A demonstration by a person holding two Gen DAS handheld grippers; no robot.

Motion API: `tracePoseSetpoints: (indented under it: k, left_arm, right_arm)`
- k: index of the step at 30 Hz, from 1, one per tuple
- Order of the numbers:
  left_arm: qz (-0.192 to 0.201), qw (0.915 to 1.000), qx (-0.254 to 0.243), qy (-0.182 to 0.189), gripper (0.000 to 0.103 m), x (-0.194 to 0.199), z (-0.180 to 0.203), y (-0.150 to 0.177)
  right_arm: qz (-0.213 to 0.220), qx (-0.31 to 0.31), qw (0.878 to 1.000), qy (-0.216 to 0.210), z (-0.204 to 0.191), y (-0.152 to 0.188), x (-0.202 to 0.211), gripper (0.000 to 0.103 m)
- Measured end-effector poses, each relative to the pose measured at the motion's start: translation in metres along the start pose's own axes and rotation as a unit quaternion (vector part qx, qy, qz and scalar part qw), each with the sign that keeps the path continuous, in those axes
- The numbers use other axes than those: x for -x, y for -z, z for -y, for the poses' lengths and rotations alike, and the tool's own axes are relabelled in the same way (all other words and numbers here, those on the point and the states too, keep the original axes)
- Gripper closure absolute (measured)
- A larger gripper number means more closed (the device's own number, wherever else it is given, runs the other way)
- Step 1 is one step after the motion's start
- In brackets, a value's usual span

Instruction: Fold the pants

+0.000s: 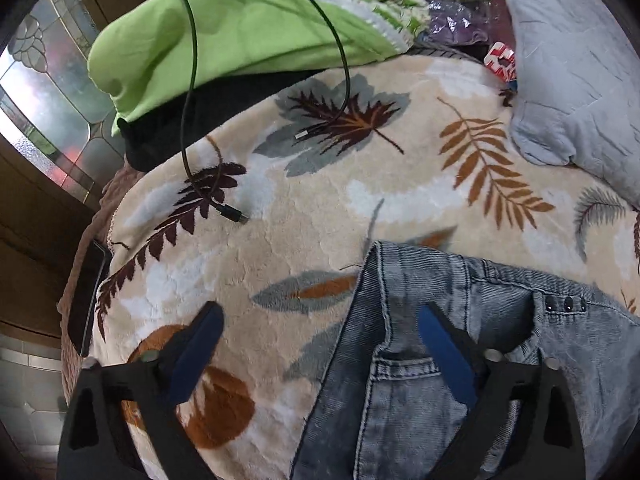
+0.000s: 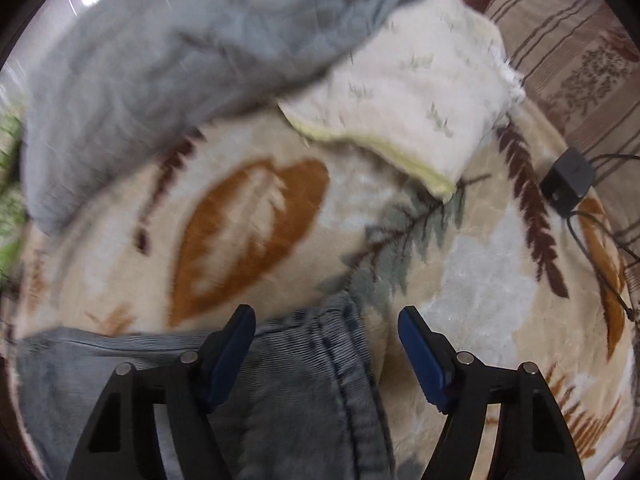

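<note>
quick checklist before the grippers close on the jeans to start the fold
1. Left gripper jaws spread over the jeans edge: ok, open, one pad over the blanket, one over denim.
2. Right gripper straddling the jeans corner: ok, open, not pressing.
3. Denim gripped yet: not ok, neither holds it.
4. Black cable clear of the jeans: ok, it lies apart.
5. Grey pillow off the jeans: ok in the left view.
6. Jeans lying flat overall: cannot tell, only part shows.
</note>
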State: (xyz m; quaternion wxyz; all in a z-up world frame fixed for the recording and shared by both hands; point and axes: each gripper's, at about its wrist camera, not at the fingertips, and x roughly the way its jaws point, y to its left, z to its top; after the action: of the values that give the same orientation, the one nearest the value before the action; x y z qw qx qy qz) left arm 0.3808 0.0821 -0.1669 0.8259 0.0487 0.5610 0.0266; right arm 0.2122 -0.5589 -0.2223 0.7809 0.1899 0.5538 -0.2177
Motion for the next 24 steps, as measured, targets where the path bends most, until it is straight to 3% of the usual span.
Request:
tracePoseSetpoints:
  k: [1,5,10,17,19,22,23,24]
  left_arm:
    - [-0.003,1.0000,0.003,0.001,0.014,-0.002,-0.002,-0.002]
    - [-0.010,0.9998,0.019,0.005,0.026,-0.008,-0.011,-0.017]
    - [-0.033,0.9972,0.046,0.049,0.030,-0.020,-0.013,-0.028]
    - [-0.060,0.9938,0.069,0.063,0.030,-0.043,-0.001,-0.025]
    - [-0.069,0.9890,0.086,0.098,0.030,-0.050,0.003,-0.025]
    - [-0.068,0.9884,0.078,0.112,0.031,-0.054,0.015,-0.027]
    - [-0.066,0.9890,0.071,0.112,0.037,-0.055,0.020,-0.029]
    - [-0.067,0.9890,0.065,0.115,0.055,-0.057,0.025,-0.030]
  right_arm:
    - [-0.005,0.000,1.000,-0.008,-0.001,0.001,-0.005,0.046]
    - [0.014,0.025,1.000,0.006,-0.008,0.004,0.000,0.062]
    - [0.018,0.032,0.999,0.012,-0.010,0.010,-0.001,0.064]
    - [0.014,0.027,0.999,0.022,-0.006,0.013,-0.004,0.064]
    - [0.014,0.027,0.999,0.022,-0.007,0.011,-0.005,0.064]
    - [0.013,0.026,0.999,0.022,-0.009,0.012,-0.003,0.064]
    - [0.014,0.026,0.999,0.023,-0.010,0.012,-0.003,0.064]
    - [0.015,0.027,0.999,0.025,-0.010,0.012,-0.003,0.064]
